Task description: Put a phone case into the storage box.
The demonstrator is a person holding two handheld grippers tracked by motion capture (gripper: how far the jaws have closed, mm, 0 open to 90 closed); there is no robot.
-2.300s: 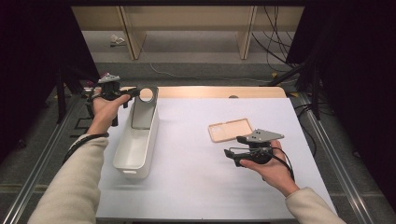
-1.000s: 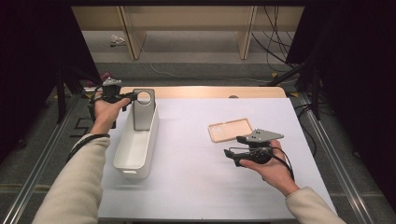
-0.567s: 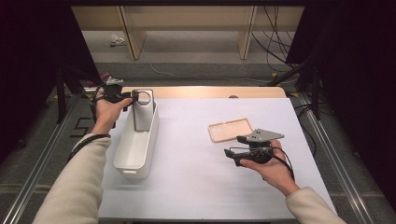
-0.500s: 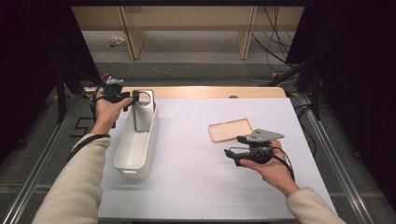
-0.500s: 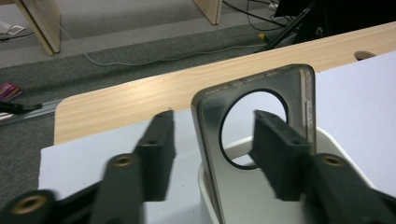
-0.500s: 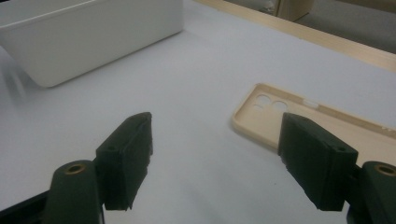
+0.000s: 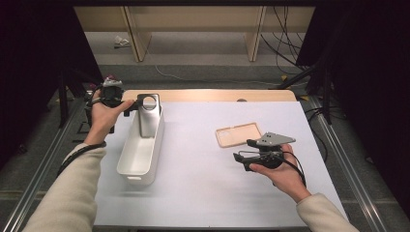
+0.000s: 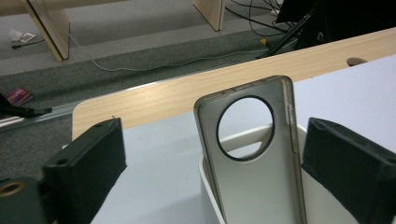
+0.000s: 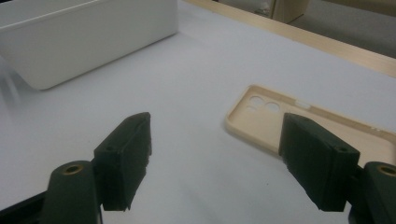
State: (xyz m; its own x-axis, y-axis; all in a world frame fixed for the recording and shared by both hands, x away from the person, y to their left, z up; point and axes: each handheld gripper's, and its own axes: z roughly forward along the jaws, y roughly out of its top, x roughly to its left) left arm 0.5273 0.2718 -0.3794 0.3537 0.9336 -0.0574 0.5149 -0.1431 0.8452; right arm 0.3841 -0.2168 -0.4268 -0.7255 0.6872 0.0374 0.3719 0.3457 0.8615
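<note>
Left gripper (image 7: 129, 107) at ten o'clock on the table: jaws just opened, wide apart, clear of the grey phone case (image 7: 147, 112), which stands upright in the white bin's (image 7: 140, 162) far end. Right gripper (image 7: 241, 157) at four o'clock, jaws spread, empty. Beige phone case (image 7: 238, 134) lies flat just beyond it.

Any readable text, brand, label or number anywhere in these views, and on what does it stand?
No readable text in any view.
Grey phone case standing in the white bin: no print, only a round camera cutout.
Beige phone case lying on the table: no print or logo.
Small object on the floor: too small and blurred to tell.
</note>
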